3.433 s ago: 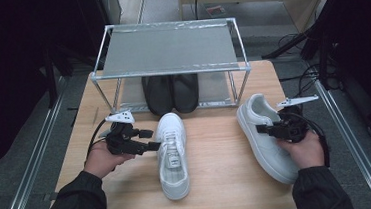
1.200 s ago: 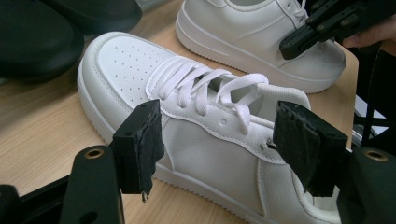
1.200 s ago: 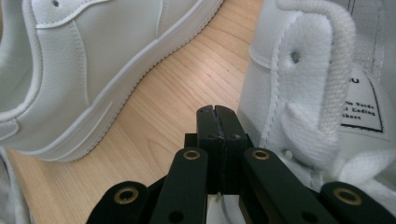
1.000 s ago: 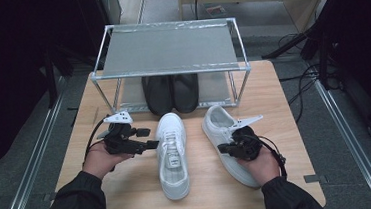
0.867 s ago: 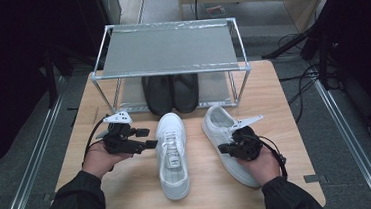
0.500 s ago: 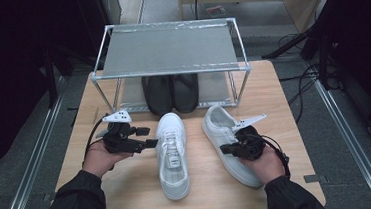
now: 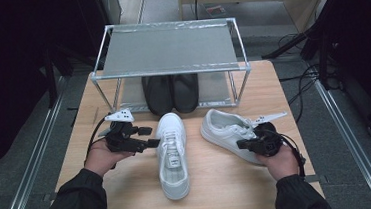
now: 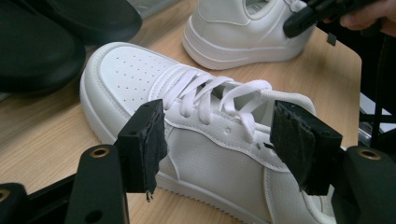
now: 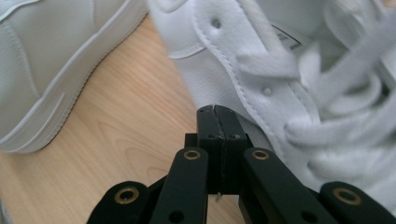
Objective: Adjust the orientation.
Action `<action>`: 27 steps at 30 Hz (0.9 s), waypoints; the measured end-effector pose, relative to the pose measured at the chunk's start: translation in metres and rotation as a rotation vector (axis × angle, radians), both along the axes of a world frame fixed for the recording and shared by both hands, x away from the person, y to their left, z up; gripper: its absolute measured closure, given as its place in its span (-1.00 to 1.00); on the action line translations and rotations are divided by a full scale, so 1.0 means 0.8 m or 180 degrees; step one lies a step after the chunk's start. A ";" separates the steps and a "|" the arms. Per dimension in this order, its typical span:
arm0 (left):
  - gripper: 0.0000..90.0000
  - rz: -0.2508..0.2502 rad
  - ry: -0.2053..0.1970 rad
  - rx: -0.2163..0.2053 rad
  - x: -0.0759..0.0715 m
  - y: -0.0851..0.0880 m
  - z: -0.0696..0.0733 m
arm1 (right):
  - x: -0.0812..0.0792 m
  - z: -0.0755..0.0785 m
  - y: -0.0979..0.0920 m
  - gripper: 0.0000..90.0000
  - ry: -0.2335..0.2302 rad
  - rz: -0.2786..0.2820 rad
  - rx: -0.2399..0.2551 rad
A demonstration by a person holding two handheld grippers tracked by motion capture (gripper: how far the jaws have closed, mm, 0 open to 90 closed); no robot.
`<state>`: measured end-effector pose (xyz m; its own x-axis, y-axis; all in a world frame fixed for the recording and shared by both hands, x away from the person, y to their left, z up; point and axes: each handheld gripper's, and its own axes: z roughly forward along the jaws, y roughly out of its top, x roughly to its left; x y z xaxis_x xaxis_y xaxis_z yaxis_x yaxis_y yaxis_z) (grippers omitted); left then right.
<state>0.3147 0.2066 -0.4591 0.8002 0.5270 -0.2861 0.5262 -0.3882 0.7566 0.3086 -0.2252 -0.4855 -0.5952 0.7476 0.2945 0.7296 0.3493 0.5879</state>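
Note:
Two white sneakers lie on the wooden table [image 7: 219,182]. The middle sneaker [image 7: 172,155] points toe-first at the rack. My left gripper [image 7: 152,137] hovers just to its left, open, with the jaws spread level toward the shoe's laced side [image 8: 187,116] and nothing between the pads. The second sneaker [image 7: 223,129] lies angled to the right. My right gripper [image 7: 242,144] is shut, its black pads [image 9: 215,112] pressed flat together right beside that shoe's laced upper [image 9: 280,70]. I see nothing pinched between them.
A metal wire rack [image 7: 169,48] stands at the back of the table, with a pair of black shoes [image 7: 171,93] on its lower shelf. Cables trail off the table's right side. Bare wood lies in front of both sneakers.
Earlier the right sneaker was carried from the table's right edge toward the middle. Over the last second the right hand has slid slightly to the right; the sneaker and left gripper stay put.

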 end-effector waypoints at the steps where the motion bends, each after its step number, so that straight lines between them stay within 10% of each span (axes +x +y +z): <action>1: -0.20 -0.0006 -0.0005 0.0006 0.000 0.000 0.000 | 0.001 0.000 -0.004 1.00 -0.0002 -0.0065 0.0006; 11: -0.20 0.0002 0.0018 0.0026 0.000 -0.002 -0.001 | 0.012 0.004 -0.027 1.00 -0.0045 -0.0476 -0.0042; 27: -0.23 0.0022 0.0042 0.0114 -0.015 0.003 -0.005 | 0.033 0.034 0.049 1.00 -0.0360 -0.0185 0.0168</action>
<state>0.3026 0.2092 -0.4633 0.7928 0.5425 -0.2777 0.5389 -0.4112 0.7352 0.3353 -0.1858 -0.4582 -0.5830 0.7671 0.2677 0.6757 0.2748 0.6840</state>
